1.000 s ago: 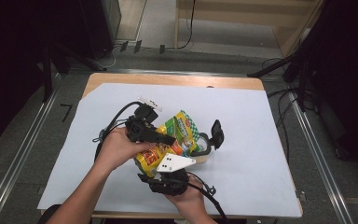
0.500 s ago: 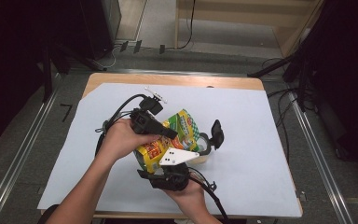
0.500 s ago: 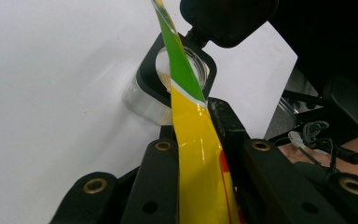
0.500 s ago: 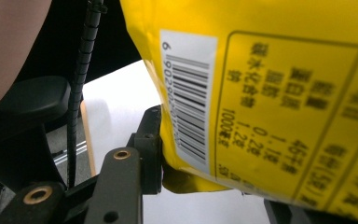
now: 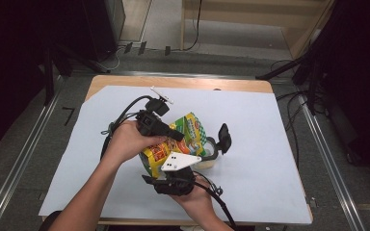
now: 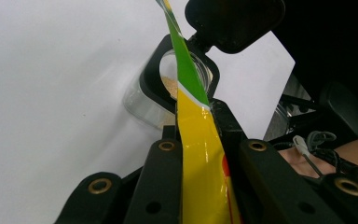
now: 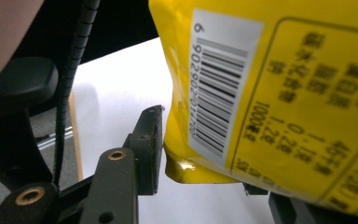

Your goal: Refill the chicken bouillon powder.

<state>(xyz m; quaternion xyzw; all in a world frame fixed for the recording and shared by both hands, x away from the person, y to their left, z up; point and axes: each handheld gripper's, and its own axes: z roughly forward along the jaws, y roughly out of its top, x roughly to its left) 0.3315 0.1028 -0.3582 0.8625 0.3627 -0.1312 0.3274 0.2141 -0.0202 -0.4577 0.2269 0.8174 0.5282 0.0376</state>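
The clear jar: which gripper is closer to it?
Left. The left gripper, pinching the bag, reaches the jar; the right gripper grips the bag's lower end.

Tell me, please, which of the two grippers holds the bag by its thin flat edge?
The left gripper: its jaws pinch the yellow-green bag edge; the right gripper straddles the bulging bottom corner.

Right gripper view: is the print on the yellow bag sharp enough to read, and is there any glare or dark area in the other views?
Right gripper view: the barcode on the yellow bag is sharp, the characters beside it blur. Left gripper view: the white table sheet looks washed out, the bag's edge glossy. High view: the table is evenly lit, the surroundings dark.
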